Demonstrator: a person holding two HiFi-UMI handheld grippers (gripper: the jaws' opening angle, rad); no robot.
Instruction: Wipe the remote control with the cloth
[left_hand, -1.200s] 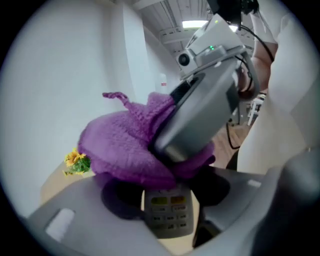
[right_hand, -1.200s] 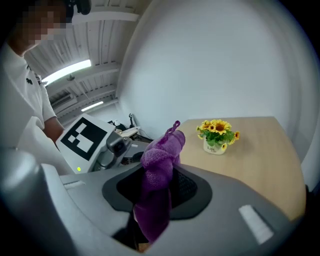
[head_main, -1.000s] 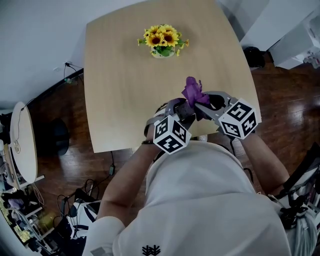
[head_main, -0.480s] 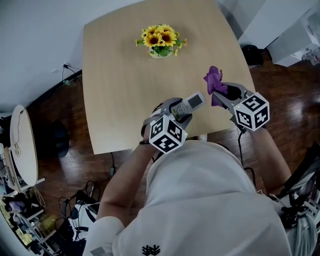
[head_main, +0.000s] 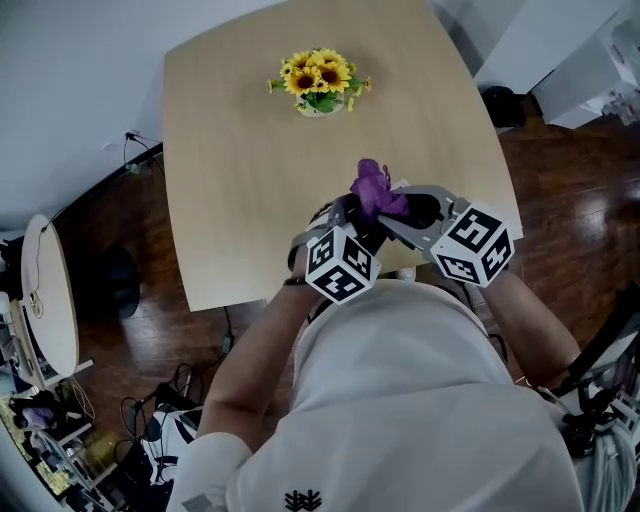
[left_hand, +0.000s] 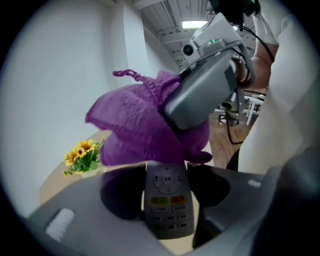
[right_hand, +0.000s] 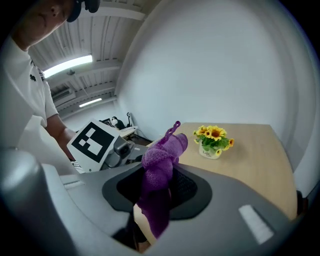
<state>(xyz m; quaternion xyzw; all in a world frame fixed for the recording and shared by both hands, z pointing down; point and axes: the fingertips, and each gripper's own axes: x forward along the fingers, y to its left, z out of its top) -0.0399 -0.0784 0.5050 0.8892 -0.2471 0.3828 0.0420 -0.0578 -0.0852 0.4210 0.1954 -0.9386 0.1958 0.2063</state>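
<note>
Purple cloth (head_main: 372, 187) — back on remote (left_hand: 167, 200)

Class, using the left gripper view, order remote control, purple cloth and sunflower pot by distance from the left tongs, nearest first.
1. Remote control: held in the left tongs.
2. Purple cloth: on the remote's far end.
3. Sunflower pot: far left.

the wooden table (head_main: 230, 180) lies bare on its left, middle and far right: free passage. the pot of sunflowers (head_main: 319, 82) blocks the far middle. at the near edge the left gripper (left_hand: 169, 220) and right gripper (right_hand: 156, 200) crowd together, the purple cloth (head_main: 372, 188) over the remote control (left_hand: 167, 185) between them.
</note>
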